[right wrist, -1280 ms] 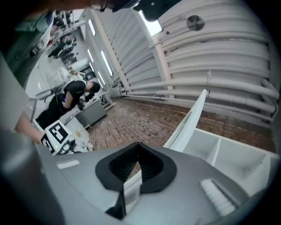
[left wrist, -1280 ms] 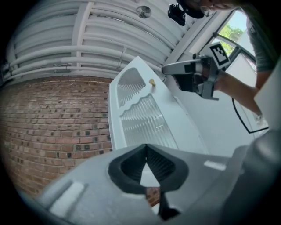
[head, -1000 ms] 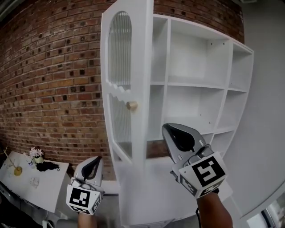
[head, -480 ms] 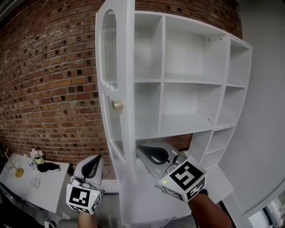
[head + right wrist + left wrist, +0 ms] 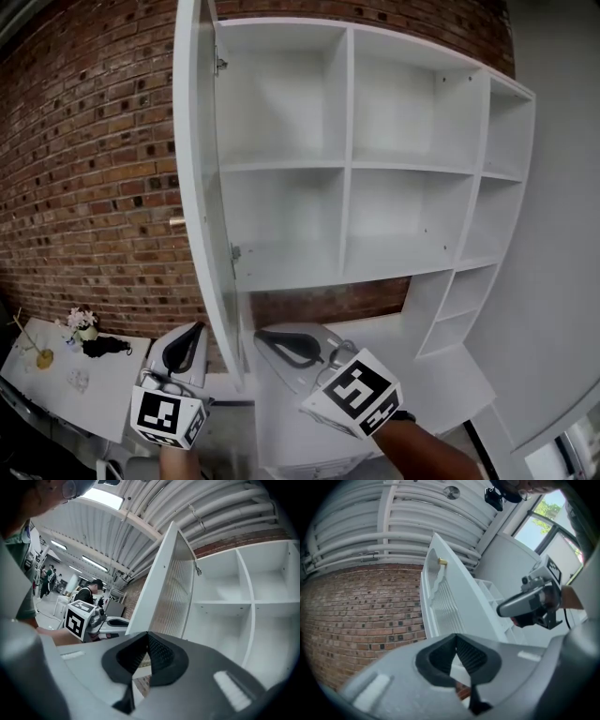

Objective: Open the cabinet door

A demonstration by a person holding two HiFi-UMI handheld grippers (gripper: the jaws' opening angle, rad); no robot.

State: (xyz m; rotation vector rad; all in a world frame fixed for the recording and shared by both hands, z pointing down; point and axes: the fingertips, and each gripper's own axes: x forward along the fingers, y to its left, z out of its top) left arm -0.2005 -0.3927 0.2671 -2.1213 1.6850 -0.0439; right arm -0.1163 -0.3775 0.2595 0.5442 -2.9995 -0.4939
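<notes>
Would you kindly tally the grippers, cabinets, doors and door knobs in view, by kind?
2 grippers: left gripper, right gripper
1 cabinet
1 door
1 knob
Total: 5

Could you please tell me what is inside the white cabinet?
In the cabinet, the visible compartments hold only bare white shelves; brick wall shows through a gap below them. The right gripper covers part of the lower section.
</notes>
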